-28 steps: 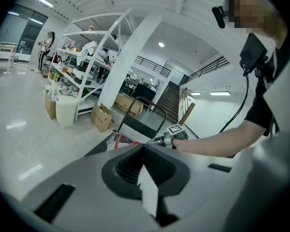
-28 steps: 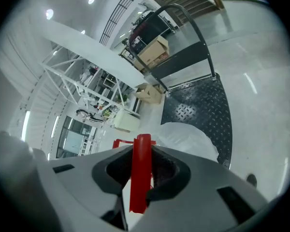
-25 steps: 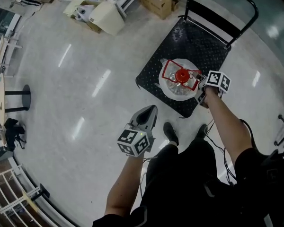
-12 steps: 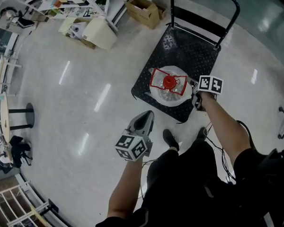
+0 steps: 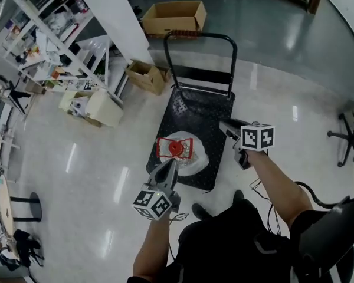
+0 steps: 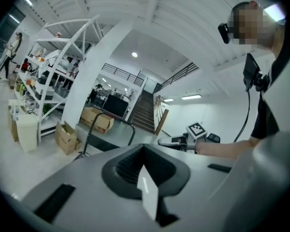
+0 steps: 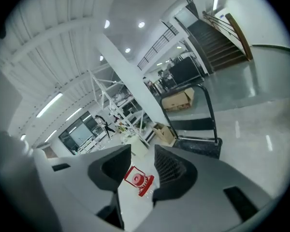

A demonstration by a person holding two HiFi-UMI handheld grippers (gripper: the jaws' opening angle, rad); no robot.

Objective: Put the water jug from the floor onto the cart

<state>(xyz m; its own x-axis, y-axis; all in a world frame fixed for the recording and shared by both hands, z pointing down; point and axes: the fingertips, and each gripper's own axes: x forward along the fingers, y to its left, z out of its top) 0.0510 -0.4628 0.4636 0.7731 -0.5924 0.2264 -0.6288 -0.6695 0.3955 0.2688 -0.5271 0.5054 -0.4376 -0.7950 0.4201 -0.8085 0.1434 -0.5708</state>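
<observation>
The water jug stands on the black cart, close to the edge nearest the person. Its red cap points up. The left hand-held gripper is up in the air on the near side of the jug. Its jaws are shut tight and hold nothing. The right hand-held gripper is over the cart's right side, apart from the jug. Its jaws have just been opening. They stand wide apart with nothing in them. Cardboard boxes sit on the floor behind the cart.

Your head camera is looking steeply down; both gripper views are facing roughly level, sharing the black hoop-handled platform cart.
</observation>
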